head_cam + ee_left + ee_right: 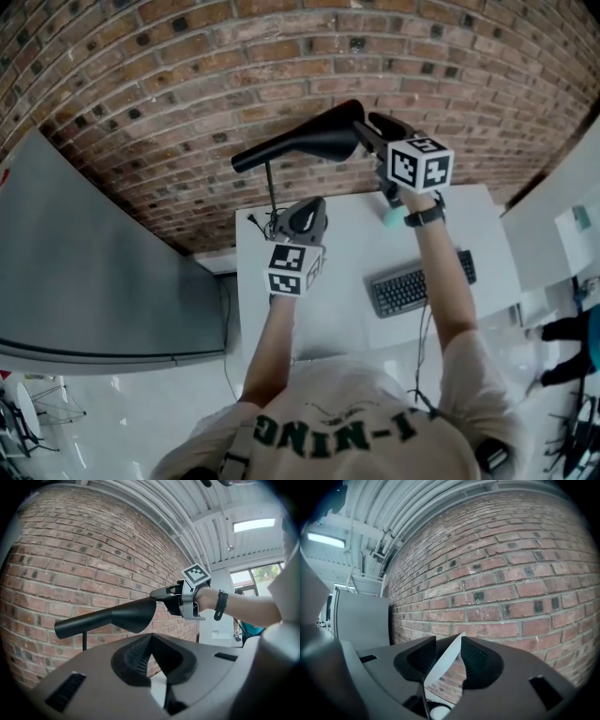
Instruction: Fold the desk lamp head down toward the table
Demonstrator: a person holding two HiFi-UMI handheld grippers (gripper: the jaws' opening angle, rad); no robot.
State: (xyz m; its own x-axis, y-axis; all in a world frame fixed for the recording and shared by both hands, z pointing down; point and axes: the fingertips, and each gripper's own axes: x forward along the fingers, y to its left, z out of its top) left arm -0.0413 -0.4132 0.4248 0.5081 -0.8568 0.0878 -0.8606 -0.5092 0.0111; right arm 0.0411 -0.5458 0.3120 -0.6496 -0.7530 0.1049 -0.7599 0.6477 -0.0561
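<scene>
Two hand-held grippers, each carrying a marker cube.

- The left gripper (307, 217) has its jaws together with the tips meeting and nothing between them. It sits low over the white table (347, 253), just near of the thin black stem (272, 187).
- The right gripper (375, 131) has its jaws apart and empty. Its own view shows only the red brick wall (511, 573). Its tips lie at the right, wider end of the long black desk lamp head (300, 142). Touching or just beside, I cannot tell.
- The desk lamp head is raised well above the table and roughly level, with its narrow end pointing left, on the far side by the wall. I judge it not yet folded down.

Risks, as I read them:
- The right jaws have no hold on the smooth shade, so a downward push from the end could slide off.
- Nothing grips the stem or foot, and the left gripper is closed on air. A hard push could tip or skid the whole lamp instead of bending its joint.
- A sudden release could drop the head onto the table.

Count: one lamp, one stem, one table, one dark grey keyboard (417, 281) at near right, and two grippers.
</scene>
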